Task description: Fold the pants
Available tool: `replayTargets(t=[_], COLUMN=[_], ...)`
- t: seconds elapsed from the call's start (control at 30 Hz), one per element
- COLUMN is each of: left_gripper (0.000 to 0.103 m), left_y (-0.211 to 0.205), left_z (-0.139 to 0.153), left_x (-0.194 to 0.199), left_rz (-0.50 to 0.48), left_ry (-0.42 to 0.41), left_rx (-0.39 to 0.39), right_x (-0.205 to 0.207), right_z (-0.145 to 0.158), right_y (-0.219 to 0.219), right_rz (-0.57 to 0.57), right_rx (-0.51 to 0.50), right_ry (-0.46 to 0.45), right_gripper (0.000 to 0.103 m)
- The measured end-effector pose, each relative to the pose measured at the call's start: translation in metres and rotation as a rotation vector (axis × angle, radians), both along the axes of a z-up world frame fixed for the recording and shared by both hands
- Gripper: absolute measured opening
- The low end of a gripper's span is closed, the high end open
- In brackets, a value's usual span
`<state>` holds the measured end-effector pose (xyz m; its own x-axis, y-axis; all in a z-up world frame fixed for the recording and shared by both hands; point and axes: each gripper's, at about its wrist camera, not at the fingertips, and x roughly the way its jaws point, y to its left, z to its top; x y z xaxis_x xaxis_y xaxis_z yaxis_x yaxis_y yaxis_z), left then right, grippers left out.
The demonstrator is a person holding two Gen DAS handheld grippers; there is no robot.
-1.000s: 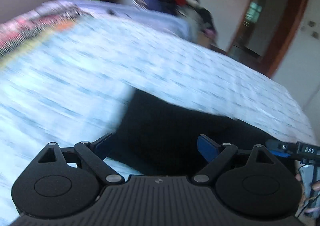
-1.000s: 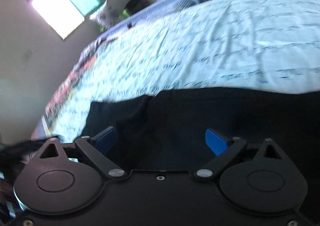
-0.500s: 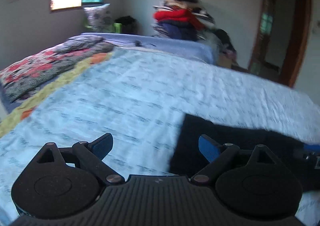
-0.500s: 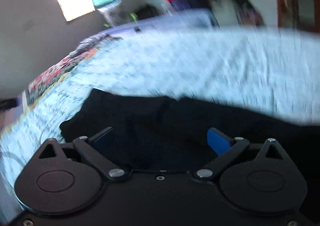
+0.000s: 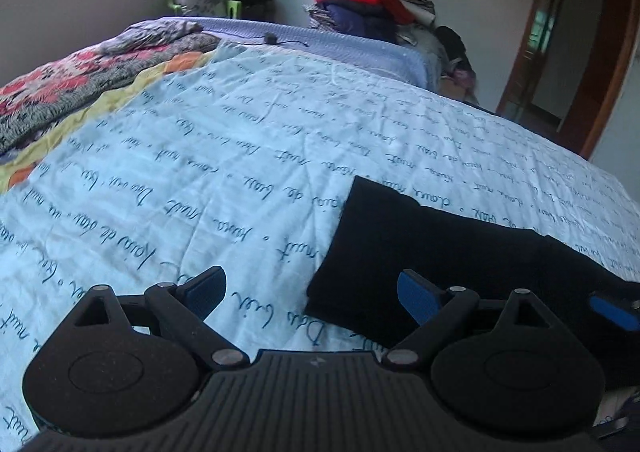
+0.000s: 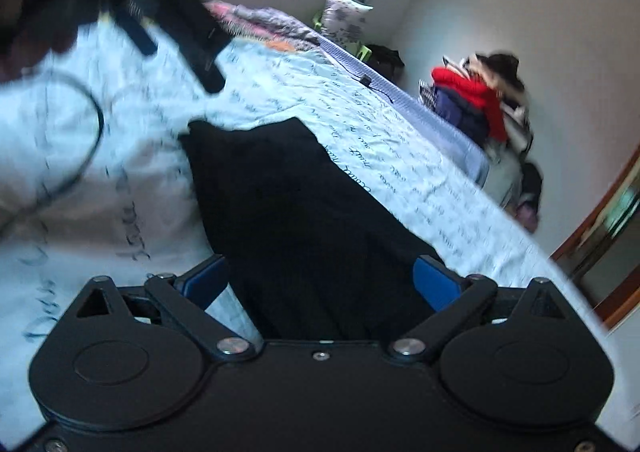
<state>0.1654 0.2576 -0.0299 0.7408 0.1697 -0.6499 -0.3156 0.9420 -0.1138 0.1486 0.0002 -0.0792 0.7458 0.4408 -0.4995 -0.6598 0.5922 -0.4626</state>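
black, soft fabric pants (image 5: 432,252) lying flat on the pale blue bedsheet printed with dark cursive script (image 5: 200,156), near the close edge of the bed, stretched as a long dark band from a squared end out toward the right. left gripper (image 5: 310,290) hovering low just beside that squared end, blue-padded fingers (image 5: 418,296) spread wide apart, nothing between them. right gripper (image 6: 320,284) poised over the other stretch of the cloth, fingers (image 6: 434,284) likewise wide apart and empty, dark fabric filling the gap below without being pinched.

judging by the limp drape and shallow creases: light, floppy, no stiffness, likely to sag and slide over the smooth sheet when lifted at one spot. best taken at a corner or along the hem edge, through every layer at once, one grip per side so the edge stays taut. risk of catching the sheet along with the cloth. heap of red and navy clothing (image 5: 360,0) against the far wall, well apart.
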Motion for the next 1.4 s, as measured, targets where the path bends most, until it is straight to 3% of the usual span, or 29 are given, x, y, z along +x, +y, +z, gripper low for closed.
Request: replayTargets(t=[0.23, 0.5, 0.63, 0.8, 1.03, 1.4], left_gripper=[0.095, 0.095, 0.095, 0.095, 0.095, 0.095], left_y=[-0.001, 0.005, 0.012, 0.016, 0.017, 0.017], left_z=[-0.005, 0.0, -0.005, -0.017, -0.014, -0.013], left_x=[-0.005, -0.002, 0.001, 0.005, 0.003, 0.001], left_rz=[-0.008, 0.0, 0.009, 0.017, 0.017, 0.011], left_ry=[0.013, 0.004, 0.031, 0.074, 0.076, 0.077], left_rx=[-0.015, -0.056, -0.101, -0.122, -0.107, -0.09], right_x=[-0.012, 0.001, 0.004, 0.004, -0.001, -0.001], right_z=[-0.019, -0.018, -0.026, -0.031, -0.031, -0.032], right_y=[0.021, 0.061, 0.082, 0.1, 0.105, 0.112], right_rz=[0.099, 0.112, 0.138, 0.164, 0.211, 0.192], right_rx=[-0.157, -0.142, -0.188, -0.236, -0.247, -0.224], right_ry=[-0.012, -0.041, -0.08, -0.121, -0.094, -0.087], right_gripper=[0.1, 0.097, 0.07, 0.062, 0.033, 0.033])
